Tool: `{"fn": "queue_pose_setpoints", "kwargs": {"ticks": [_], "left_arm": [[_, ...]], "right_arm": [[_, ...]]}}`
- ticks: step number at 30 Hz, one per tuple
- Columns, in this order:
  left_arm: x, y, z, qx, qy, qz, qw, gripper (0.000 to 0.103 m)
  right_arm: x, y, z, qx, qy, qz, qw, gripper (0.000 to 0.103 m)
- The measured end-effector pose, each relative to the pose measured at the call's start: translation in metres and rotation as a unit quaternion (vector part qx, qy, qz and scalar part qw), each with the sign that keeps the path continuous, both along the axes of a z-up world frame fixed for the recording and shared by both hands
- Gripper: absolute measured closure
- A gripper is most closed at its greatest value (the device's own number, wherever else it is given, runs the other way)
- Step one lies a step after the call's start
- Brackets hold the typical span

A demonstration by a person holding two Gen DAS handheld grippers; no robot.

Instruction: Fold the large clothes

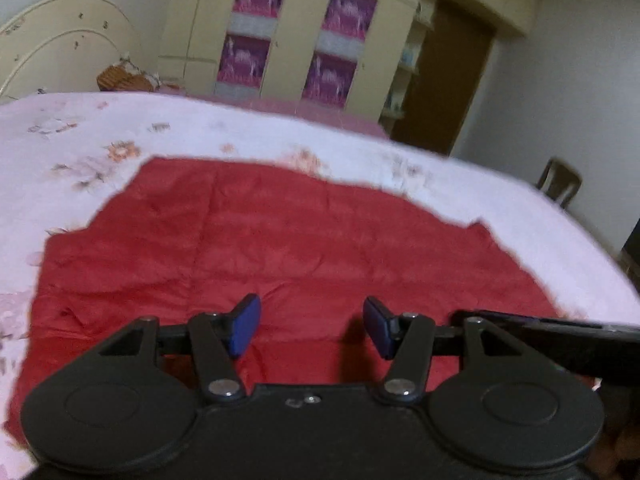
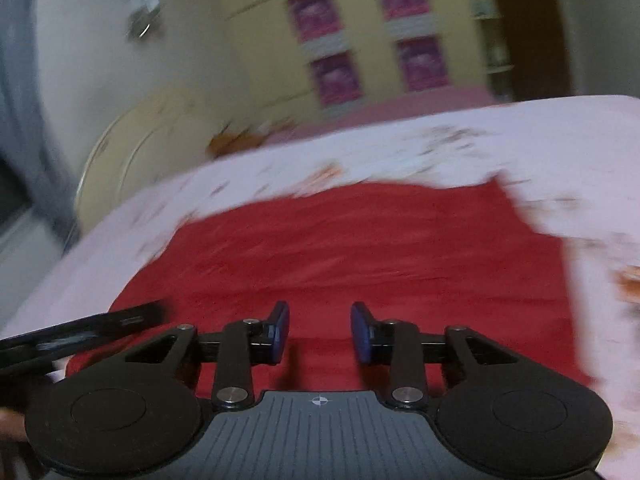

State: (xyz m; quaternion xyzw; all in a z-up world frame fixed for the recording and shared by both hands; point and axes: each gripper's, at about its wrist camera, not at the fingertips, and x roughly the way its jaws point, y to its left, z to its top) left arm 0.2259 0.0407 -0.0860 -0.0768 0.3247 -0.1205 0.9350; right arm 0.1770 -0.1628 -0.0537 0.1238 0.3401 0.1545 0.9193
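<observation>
So both grippers hang empty: left gripper (image 1: 312, 326) spread fairly wide, right gripper (image 2: 320, 332) narrower, nothing between the pads. Below them the red garment (image 1: 280, 248) lies flat on the bed (image 1: 120, 128). Looks thin, soft, floppy and light, so I'd pinch the corners or hem. A wardrobe (image 1: 296, 28) and chair (image 1: 560, 182) stand well off, nothing blocking.

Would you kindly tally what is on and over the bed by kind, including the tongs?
Red garment, spread flat on the bed: 1
Floral bedsheet: 1
Tongs, both open over the garment with nothing between them: 2 (left tongs, right tongs)
Total: 4
</observation>
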Motion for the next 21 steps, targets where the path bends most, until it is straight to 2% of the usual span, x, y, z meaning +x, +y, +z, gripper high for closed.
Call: {"fn": "queue_pose_setpoints", "kwargs": {"ticks": [1,4,6,7,8,9,10,12,16,17,18,19,20,21], "left_arm": [[0.003,0.001,-0.007,0.01,0.001,-0.005,0.9999,0.047],[-0.001,0.016,-0.017,0.054,-0.015,0.004,0.9984,0.049],[-0.01,0.042,-0.026,0.061,-0.024,0.023,0.9976,0.05],[-0.013,0.056,-0.029,0.071,-0.023,0.04,0.9964,0.05],[-0.013,0.066,-0.031,0.069,-0.02,0.049,0.9962,0.05],[-0.013,0.077,-0.032,0.052,-0.015,0.055,0.997,0.05],[-0.013,0.084,-0.033,0.033,-0.011,0.06,0.9976,0.05],[-0.013,0.084,-0.031,0.027,-0.011,0.061,0.9977,0.05],[-0.021,0.086,-0.02,0.016,0.002,0.068,0.9976,0.045],[-0.026,0.086,-0.011,0.011,0.001,0.068,0.9976,0.038],[-0.03,0.085,-0.001,0.006,-0.01,0.069,0.9975,0.034],[-0.038,0.083,0.007,-0.006,-0.027,0.069,0.9972,0.034],[-0.043,0.079,0.01,-0.019,-0.027,0.062,0.9976,0.034],[-0.048,0.07,0.011,-0.026,-0.019,0.048,0.9983,0.034]], "right_arm": [[0.007,0.011,-0.006,-0.022,0.006,0.01,1.0,0.07],[0.008,0.025,-0.02,-0.096,-0.015,0.041,0.994,0.07],[0.001,0.005,-0.027,-0.122,-0.024,0.01,0.992,0.07],[-0.002,-0.016,-0.031,-0.121,-0.02,-0.02,0.992,0.071],[-0.005,-0.036,-0.033,-0.115,-0.015,-0.047,0.992,0.076],[-0.007,-0.054,-0.036,-0.1,-0.006,-0.064,0.993,0.097],[-0.008,-0.066,-0.039,-0.085,0.002,-0.073,0.994,0.103],[-0.004,-0.073,-0.04,-0.053,0.017,-0.078,0.995,0.103],[0.003,-0.066,-0.03,-0.064,0.032,-0.088,0.994,0.102],[0.001,-0.065,-0.022,-0.07,0.036,-0.087,0.993,0.1],[-0.004,-0.065,-0.013,-0.071,0.028,-0.083,0.994,0.085],[-0.016,-0.064,-0.002,-0.067,0.0,-0.076,0.995,0.054],[-0.02,-0.063,0.002,-0.069,-0.018,-0.079,0.994,0.043],[-0.031,-0.057,0.005,-0.067,-0.026,-0.073,0.995,0.039]]}}
